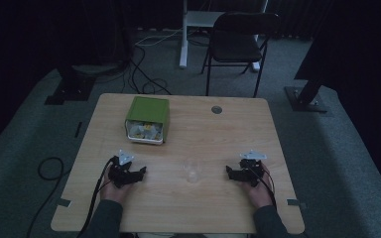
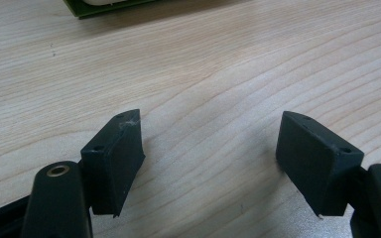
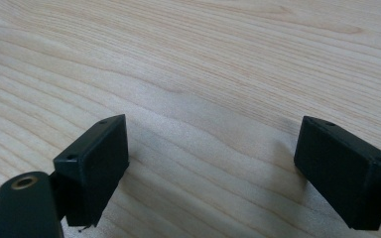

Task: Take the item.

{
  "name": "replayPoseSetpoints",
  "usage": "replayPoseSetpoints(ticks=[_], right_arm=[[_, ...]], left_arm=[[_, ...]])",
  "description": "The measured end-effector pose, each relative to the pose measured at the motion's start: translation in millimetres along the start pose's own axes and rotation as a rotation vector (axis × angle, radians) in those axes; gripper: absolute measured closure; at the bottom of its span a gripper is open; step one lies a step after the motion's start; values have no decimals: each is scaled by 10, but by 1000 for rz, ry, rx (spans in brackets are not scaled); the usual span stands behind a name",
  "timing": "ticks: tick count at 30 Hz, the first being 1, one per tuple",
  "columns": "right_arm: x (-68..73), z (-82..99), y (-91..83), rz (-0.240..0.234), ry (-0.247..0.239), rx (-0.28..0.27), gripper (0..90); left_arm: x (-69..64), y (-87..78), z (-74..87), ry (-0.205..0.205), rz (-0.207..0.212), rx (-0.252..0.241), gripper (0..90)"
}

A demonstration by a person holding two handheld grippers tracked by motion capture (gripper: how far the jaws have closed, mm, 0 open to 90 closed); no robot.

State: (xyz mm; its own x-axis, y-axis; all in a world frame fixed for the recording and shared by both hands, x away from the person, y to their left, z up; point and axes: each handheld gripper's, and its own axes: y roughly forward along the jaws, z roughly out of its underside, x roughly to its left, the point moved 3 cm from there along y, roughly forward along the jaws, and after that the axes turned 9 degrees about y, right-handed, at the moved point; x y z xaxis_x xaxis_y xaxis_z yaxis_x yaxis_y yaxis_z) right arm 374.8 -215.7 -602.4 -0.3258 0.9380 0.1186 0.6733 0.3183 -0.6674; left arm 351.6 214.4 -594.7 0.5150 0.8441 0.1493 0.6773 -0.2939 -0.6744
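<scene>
Contents of the green box [image 1: 148,119] are showing too small to identify, possibly small packets. In the left gripper view, the top edge is cutting off that box [image 2: 106,6].

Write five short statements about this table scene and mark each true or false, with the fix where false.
1. The green box sits at the far left part of the table. True.
2. The clear glass stands between the two tools. True.
3. The left tool is clamped on the glass. False: its jaws stand apart over bare wood.
4. The right tool is open. True.
5. The glass lies inside the green box. False: it stands apart on the table.
</scene>
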Motion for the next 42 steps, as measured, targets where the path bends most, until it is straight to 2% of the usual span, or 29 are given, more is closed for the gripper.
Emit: replayPoseSetpoints(ticks=[16, 21, 27, 30, 42], right_arm=[[1, 1, -1, -1, 1, 0, 135], [1, 1, -1, -1, 0, 0, 134], [2, 0, -1, 0, 1, 0, 134], [1, 0, -1, -1, 0, 0, 134], [1, 0, -1, -1, 1, 0, 134]], left_arm=[[-9, -8, 6, 5, 5, 0, 282], [-7, -17, 0, 23, 24, 10, 282], [-20, -40, -32, 36, 42, 35, 383], [-39, -50, -56, 52, 24, 50, 424], [-54, -117, -127, 44, 71, 32, 461]])
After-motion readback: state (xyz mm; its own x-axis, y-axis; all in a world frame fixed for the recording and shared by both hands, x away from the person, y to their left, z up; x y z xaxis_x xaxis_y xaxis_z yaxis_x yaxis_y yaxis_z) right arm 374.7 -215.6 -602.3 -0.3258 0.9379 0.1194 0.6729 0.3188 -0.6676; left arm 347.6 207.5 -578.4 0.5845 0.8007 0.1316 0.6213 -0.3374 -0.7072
